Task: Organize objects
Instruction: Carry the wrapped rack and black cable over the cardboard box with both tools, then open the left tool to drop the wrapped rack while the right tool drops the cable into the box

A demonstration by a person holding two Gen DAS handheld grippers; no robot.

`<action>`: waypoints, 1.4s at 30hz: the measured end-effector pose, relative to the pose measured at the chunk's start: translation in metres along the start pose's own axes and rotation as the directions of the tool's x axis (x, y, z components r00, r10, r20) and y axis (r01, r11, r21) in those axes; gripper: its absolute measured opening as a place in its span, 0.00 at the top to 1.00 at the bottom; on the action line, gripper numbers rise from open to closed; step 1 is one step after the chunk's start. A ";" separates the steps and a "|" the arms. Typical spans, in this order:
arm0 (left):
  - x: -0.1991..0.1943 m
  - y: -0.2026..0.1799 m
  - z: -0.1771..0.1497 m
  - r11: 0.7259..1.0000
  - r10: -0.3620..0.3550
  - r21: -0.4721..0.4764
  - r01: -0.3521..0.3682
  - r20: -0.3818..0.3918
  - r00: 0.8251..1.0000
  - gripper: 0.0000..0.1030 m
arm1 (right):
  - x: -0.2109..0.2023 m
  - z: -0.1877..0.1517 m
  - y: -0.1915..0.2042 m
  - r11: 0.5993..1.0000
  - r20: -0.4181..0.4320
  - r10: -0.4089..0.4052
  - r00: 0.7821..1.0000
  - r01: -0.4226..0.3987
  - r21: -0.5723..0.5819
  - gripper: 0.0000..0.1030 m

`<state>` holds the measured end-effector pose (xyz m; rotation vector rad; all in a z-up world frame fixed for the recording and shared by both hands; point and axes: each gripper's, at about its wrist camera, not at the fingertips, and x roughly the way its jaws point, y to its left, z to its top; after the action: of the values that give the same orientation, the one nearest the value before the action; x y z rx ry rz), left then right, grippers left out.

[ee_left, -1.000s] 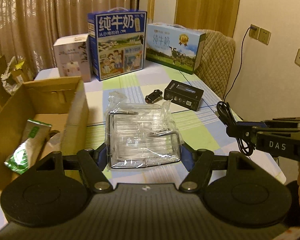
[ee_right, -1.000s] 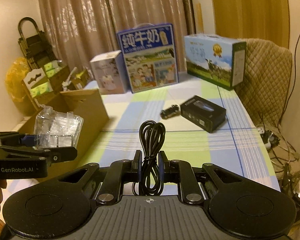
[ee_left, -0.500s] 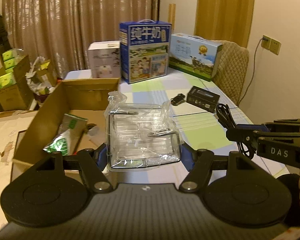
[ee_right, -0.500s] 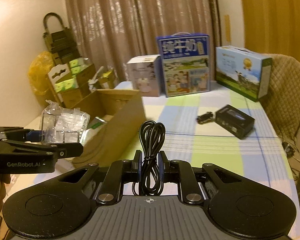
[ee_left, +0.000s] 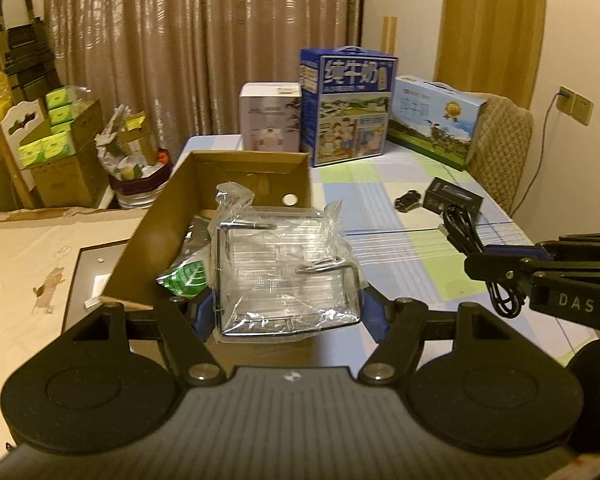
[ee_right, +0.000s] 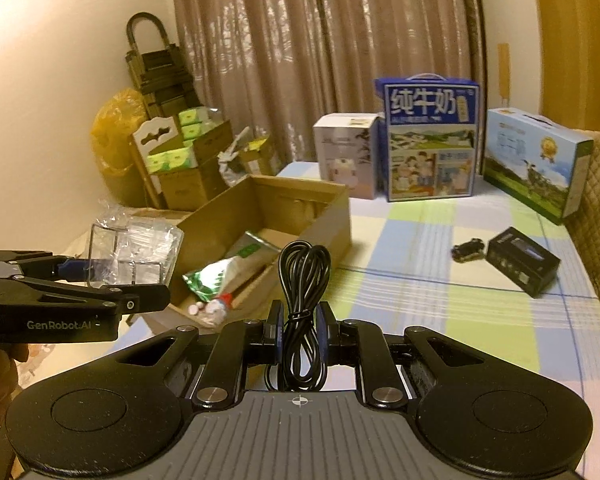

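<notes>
- Clear plastic packet [ee_left: 286, 270], with its wire frame inside, is clamped between the fingers of your left gripper [ee_left: 286, 312] and hangs above the near end of the open cardboard box [ee_left: 220, 184], not yet lowered in.
- Your right gripper [ee_right: 299, 330] is clenched on a coiled black cable [ee_right: 303, 276], held above the checked tablecloth [ee_right: 440, 280] just beside the box.
- Slippery film is the 1st risk: the pads bear on loose wrapping, so a quick tilt could let the packet slide out and drop outside the near wall.
- The box already holds a green-and-white pouch [ee_right: 220, 272] (with a small red-and-white item beside it); releasing from height could land the wire frame on them or leave it propped on the rim.
- The cable's loops hang free below your fingers; swinging across could snag them on the box edge or on your left gripper, which is close.
- 2 items remain on the cloth, a black box [ee_right: 524, 260] and a small dark item [ee_right: 468, 249] beside it, well apart from your grippers.
</notes>
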<state>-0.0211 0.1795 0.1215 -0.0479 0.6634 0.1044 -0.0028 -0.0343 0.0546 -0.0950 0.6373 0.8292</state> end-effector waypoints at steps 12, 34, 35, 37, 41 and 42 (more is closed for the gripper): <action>-0.001 0.043 -0.002 0.998 0.056 -0.027 -0.056 -0.008 0.998 0.36 | 0.031 0.011 0.037 0.997 -0.017 0.059 0.998 -0.059 -0.042 0.87; 0.049 0.091 0.028 0.998 0.048 -0.025 -0.049 -0.030 0.998 0.36 | 0.109 0.041 0.059 0.996 -0.052 0.079 0.995 -0.082 -0.040 0.87; 0.052 0.093 0.029 0.999 0.045 -0.025 -0.046 -0.031 0.998 0.36 | 0.112 0.042 0.058 0.996 -0.056 0.078 0.995 -0.080 -0.038 0.87; 0.058 0.095 0.032 0.999 0.042 -0.025 -0.043 -0.031 0.999 0.36 | 0.119 0.042 0.056 0.997 -0.062 0.074 0.995 -0.076 -0.034 0.87; 0.072 0.101 0.038 0.999 0.034 -0.027 -0.035 -0.026 0.999 0.36 | 0.132 0.044 0.052 0.997 -0.073 0.065 0.995 -0.067 -0.025 0.87; 0.076 0.103 0.040 0.999 0.030 -0.029 -0.031 -0.025 0.999 0.35 | 0.136 0.044 0.051 0.998 -0.075 0.063 0.995 -0.064 -0.023 0.87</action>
<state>0.0516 0.2908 0.1047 -0.0670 0.6878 0.1433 0.0507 0.1034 0.0221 -0.1293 0.7033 0.8984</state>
